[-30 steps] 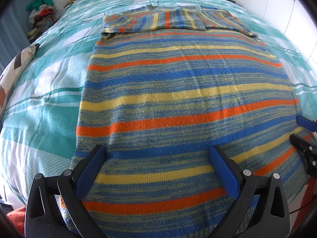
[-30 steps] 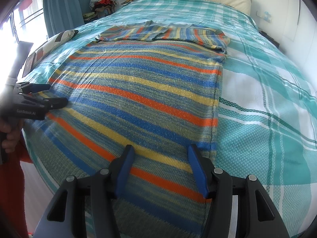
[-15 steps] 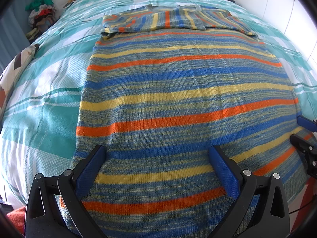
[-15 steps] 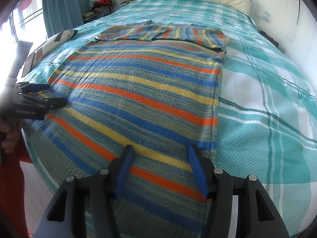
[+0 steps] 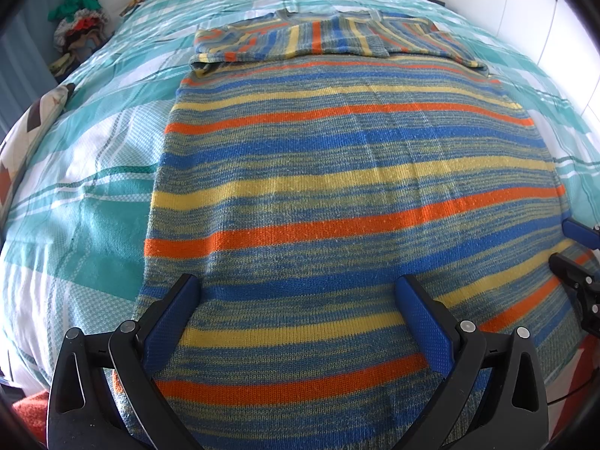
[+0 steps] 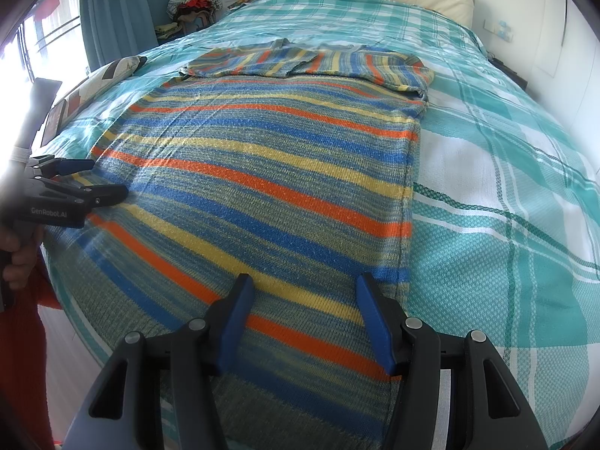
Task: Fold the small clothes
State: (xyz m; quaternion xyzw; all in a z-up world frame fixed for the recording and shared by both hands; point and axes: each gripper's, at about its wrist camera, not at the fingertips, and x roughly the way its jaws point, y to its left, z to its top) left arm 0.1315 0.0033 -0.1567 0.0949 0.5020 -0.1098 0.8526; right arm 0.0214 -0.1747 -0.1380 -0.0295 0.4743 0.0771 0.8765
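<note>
- Two grippers hang over the near end of a striped sweater point(image 5: 337, 195), one per hand, both pointing down at it.
- Sweater lies flat on the bed point(image 6: 506, 195), w/ its sleeves already folded across the top, far from the grippers. The near hem droops over the bed edge.
- Left gripper point(image 5: 296, 300): fingers stand wide apart, nothing held. Knit shows between them; can't tell if the tips touch the cloth.
- Right gripper point(image 6: 303, 300): fingers about half open, nothing pinched. It sits near the sweater's right side edge, just in from it.
- Guess at the step: get ready to grab the bottom hem at both corners & fold it up to the sleeves.
- What could go wrong:
- Left gripper sits in from the left edge, not at the corner. A grab there could leave the corner floppy, so the fold ends up crooked.
- Knit is thick & 2 layers deep. Fingers may catch only the top layer, & the back layer stays behind.
- A deep grab could pinch the bed cover point(image 5: 75, 195) too & drag it along.
- If 1 hand lifts faster than the other, the stripes won't line up.
- Folded sleeves may slide open if the body gets tugged hard.
</note>
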